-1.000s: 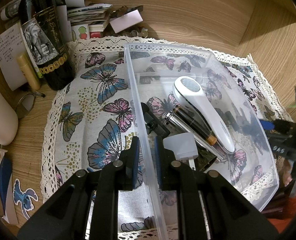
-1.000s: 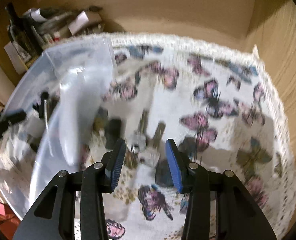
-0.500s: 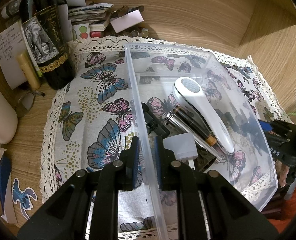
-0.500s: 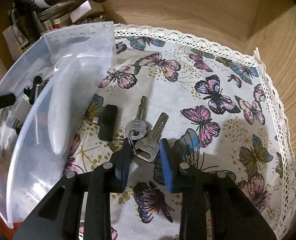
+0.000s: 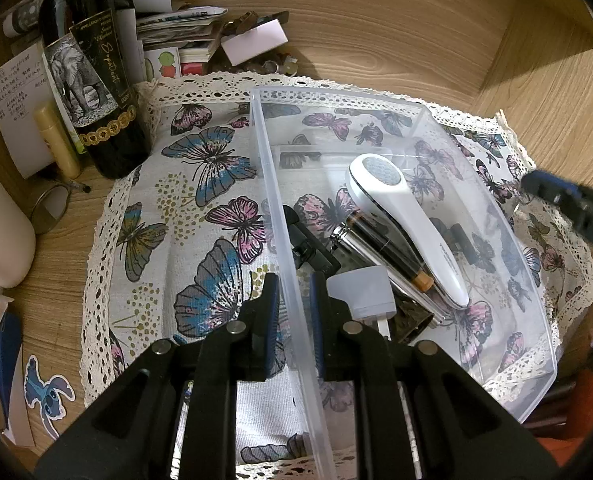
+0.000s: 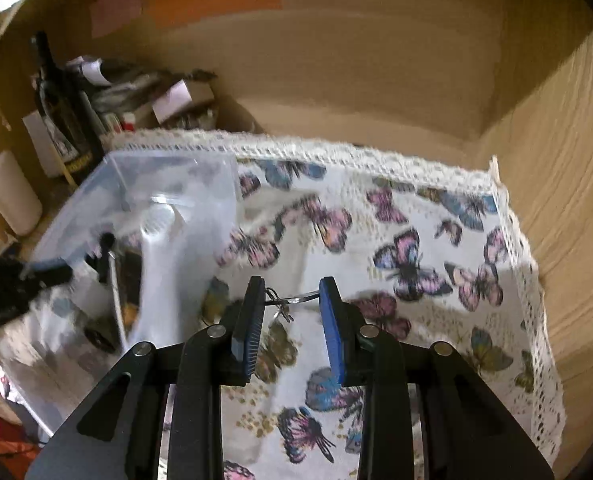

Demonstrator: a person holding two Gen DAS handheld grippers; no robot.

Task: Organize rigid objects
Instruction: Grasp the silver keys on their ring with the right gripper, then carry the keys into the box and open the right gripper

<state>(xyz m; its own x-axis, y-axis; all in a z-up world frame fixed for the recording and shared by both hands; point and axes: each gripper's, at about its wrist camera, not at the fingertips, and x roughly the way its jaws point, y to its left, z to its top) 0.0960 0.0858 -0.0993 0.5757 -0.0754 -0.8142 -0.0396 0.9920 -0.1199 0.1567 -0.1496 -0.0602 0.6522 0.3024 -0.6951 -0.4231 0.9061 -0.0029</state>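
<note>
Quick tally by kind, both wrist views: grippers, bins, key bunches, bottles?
Grippers: 2, left gripper and right gripper
Clear bin: 1
Key bunch: 1
Wine bottle: 1
Total: 5

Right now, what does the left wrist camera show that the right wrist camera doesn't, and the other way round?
Only the left wrist view shows the left gripper clamped on the clear bin's wall and the white handheld device sharply. Only the right wrist view shows the keys between the right gripper's fingers, lifted above the butterfly cloth. Both show the bin, the cloth and the wine bottle.
</note>
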